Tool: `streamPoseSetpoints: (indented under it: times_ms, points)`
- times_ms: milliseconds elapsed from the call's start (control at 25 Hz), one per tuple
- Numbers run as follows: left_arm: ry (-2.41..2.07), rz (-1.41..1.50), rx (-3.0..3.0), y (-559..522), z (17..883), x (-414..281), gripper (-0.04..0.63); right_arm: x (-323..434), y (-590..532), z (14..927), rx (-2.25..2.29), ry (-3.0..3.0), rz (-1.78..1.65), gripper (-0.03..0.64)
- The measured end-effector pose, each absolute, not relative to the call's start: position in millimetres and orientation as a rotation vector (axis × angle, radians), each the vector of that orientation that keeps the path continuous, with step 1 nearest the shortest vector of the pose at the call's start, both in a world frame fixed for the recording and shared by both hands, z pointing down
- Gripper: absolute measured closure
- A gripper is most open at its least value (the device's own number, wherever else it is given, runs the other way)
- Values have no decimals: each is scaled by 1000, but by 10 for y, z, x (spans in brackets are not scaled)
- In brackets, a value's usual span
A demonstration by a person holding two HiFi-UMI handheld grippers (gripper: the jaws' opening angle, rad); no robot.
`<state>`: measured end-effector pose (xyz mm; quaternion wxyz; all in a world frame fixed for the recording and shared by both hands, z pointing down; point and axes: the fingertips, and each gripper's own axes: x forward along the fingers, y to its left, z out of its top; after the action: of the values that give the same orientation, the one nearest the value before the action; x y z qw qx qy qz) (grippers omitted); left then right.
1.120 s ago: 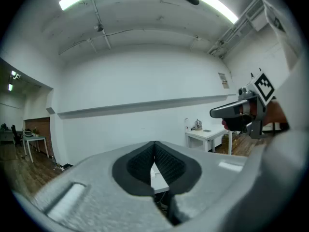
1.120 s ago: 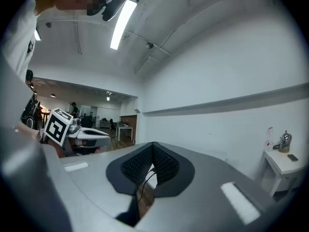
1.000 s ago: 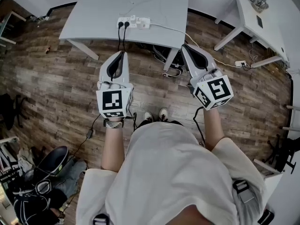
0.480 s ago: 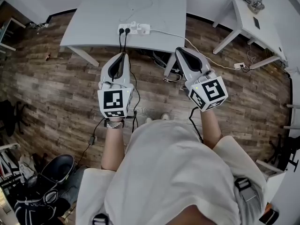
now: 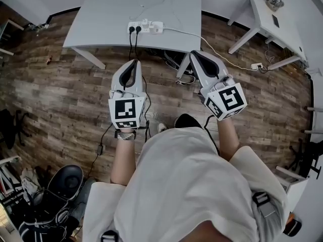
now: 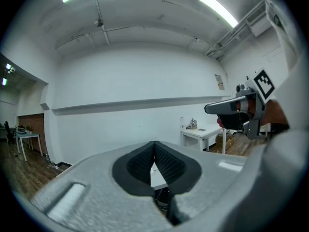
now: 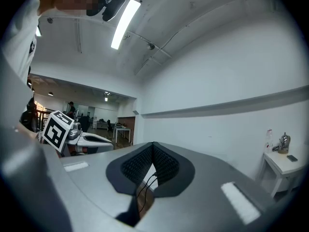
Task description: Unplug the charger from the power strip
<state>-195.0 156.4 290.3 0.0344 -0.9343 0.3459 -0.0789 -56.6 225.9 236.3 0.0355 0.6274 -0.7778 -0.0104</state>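
My left gripper [image 5: 134, 63] and right gripper [image 5: 195, 54] are pale grey shells, and the pads [image 6: 170, 164] lining the jaws are black with a fine ribbed pattern. Each carries a cube [image 5: 125, 110] of black-and-white square markers. The power strip [image 5: 146, 27] is white, with two black plugs [image 5: 135, 29] and black cords. The table [image 5: 101, 14] is light grey, the floor [image 5: 55, 89] brown streaky wood planks, my shirt [image 5: 186, 185] white.

Right gripper [image 7: 153, 146]: jaws closed, the black ribbed pads [image 7: 166, 166] meeting at the tips with nothing between them; two thin dark cables [image 7: 145, 185] show through the gap below the pads. The left gripper [image 7: 99, 141] with its marker cube [image 7: 57, 129] sits at left. Behind: a white wall, a ceiling light strip [image 7: 123, 23], and a small white side table [image 7: 285, 167] at far right.
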Motion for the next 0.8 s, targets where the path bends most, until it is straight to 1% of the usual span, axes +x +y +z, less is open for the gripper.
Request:
streamPoseSetpoints:
  times_ms: [400, 800]
  points:
    - [1067, -288, -2876, 1324, 3005, -1968, 591, -632, 2108, 2534, 1917, -2364, -6, 615]
    - [1087, -349, -2874, 875, 3182, -1602, 591, -197, 1579, 2734, 1945, -2390, 74, 615]
